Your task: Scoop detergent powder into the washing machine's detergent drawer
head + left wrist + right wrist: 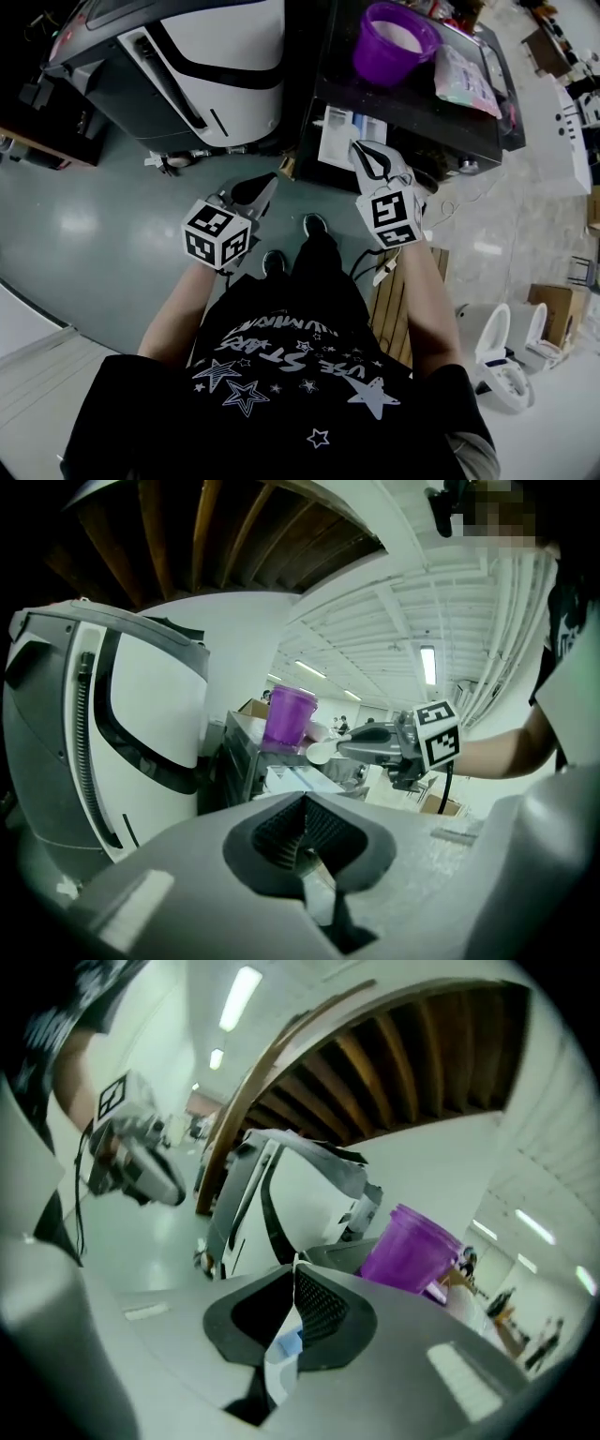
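fingers [328, 1312] of right gripper [293, 1264] pinch white scoop [320, 753]; bag [464, 80] label unreadable.

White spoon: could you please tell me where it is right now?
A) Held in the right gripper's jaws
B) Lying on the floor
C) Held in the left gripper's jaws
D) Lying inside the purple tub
A: in the left gripper view, the white spoon sticks out from the tip of the right gripper, and the right gripper view shows the jaws shut on its thin handle.
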`<state>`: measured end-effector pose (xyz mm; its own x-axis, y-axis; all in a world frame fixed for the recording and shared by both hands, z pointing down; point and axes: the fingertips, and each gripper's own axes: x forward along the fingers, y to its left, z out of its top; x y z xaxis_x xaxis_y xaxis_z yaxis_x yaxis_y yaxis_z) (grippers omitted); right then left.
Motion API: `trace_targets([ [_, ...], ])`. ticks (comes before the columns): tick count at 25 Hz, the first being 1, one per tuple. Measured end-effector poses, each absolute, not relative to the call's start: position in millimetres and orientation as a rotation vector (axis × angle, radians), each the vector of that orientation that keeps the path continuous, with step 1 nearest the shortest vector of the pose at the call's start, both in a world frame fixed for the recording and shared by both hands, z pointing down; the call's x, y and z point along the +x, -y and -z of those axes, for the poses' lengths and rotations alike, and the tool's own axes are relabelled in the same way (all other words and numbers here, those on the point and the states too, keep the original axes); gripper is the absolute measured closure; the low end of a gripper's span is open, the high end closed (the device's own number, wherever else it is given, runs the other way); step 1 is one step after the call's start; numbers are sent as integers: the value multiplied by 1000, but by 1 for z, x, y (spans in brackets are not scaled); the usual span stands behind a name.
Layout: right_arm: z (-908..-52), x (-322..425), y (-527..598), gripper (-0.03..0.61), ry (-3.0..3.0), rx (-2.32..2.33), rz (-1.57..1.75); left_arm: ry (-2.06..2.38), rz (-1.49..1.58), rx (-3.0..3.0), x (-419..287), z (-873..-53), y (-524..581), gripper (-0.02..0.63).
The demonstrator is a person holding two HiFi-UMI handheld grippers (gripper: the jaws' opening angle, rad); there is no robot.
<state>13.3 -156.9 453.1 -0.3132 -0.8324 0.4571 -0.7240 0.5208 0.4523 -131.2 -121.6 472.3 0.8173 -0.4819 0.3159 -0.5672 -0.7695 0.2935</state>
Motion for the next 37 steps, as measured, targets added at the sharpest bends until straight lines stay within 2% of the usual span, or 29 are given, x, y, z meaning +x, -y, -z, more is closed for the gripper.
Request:
trace_targets([
  [6, -402, 42, 158, 545, 2426, 1672, -337, 787, -248, 2708, -120, -439, 133, 612],
  [15, -360, 72, 134, 545, 2646, 1988, -818, 785, -101, 2797, -115, -385, 135, 612],
  [30, -382, 66, 70, 545, 2679, 1875, -936, 899, -217, 2727, -127, -423, 85, 612],
  [37, -372, 88, 9, 545, 2716, 1781, -934, 832, -258, 2764, -65, -413, 15, 593],
])
